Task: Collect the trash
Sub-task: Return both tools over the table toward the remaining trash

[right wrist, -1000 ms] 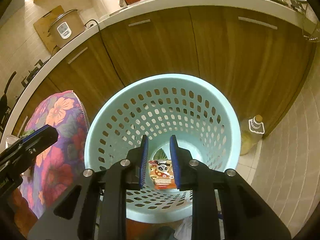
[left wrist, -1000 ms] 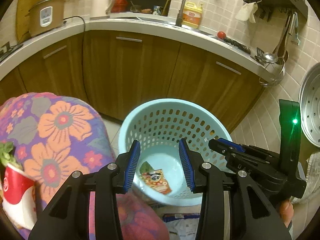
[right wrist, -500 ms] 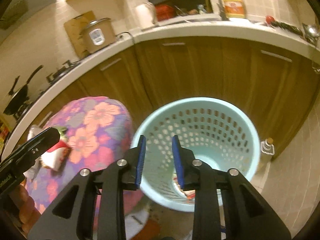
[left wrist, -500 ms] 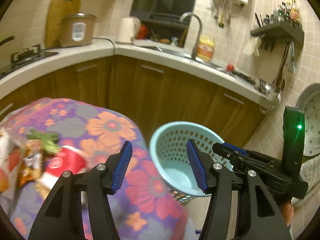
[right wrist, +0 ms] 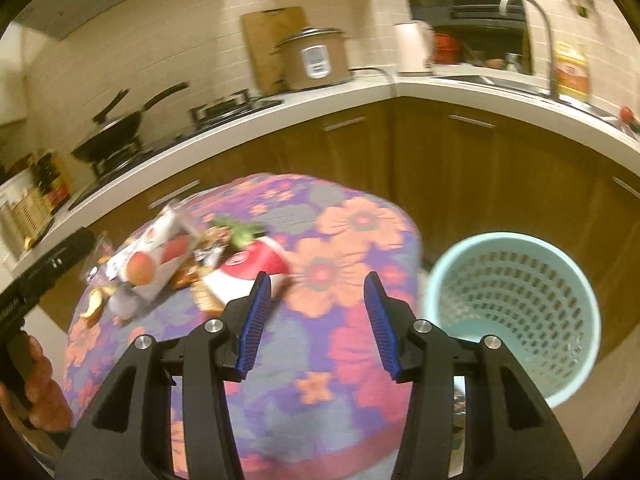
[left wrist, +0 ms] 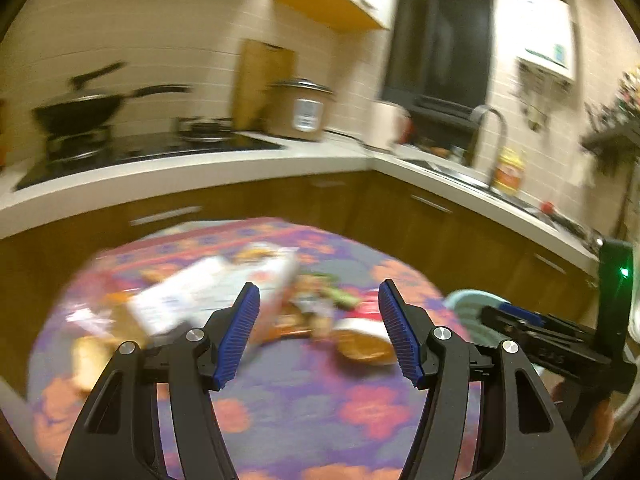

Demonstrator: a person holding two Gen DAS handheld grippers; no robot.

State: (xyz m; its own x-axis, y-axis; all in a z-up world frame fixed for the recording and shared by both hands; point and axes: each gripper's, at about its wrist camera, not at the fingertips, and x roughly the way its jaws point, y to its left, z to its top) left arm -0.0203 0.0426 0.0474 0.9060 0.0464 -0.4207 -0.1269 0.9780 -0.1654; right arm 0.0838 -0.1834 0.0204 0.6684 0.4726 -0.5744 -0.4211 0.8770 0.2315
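trash (right wrist: 168,264) lies heaped on the round table (right wrist: 340,360), whose cloth is purple with orange flowers: a white carton (left wrist: 208,292), a red and white cup (right wrist: 248,272) on its side, green leaves and blurred scraps. behind runs a white counter over brown cabinets, with a wok (right wrist: 116,132), a rice cooker (right wrist: 316,60) and a tap (right wrist: 532,20) (the left view is smeared by motion). the pale blue basket (right wrist: 512,320) stands on the floor just beside the table. left gripper (left wrist: 320,328) and right gripper (right wrist: 316,320) both hang above the cloth with jaws spread wide, holding nothing. a second ago both looked down into the basket at a wrapper, the right jaws narrow; they have since swung up to face the table.
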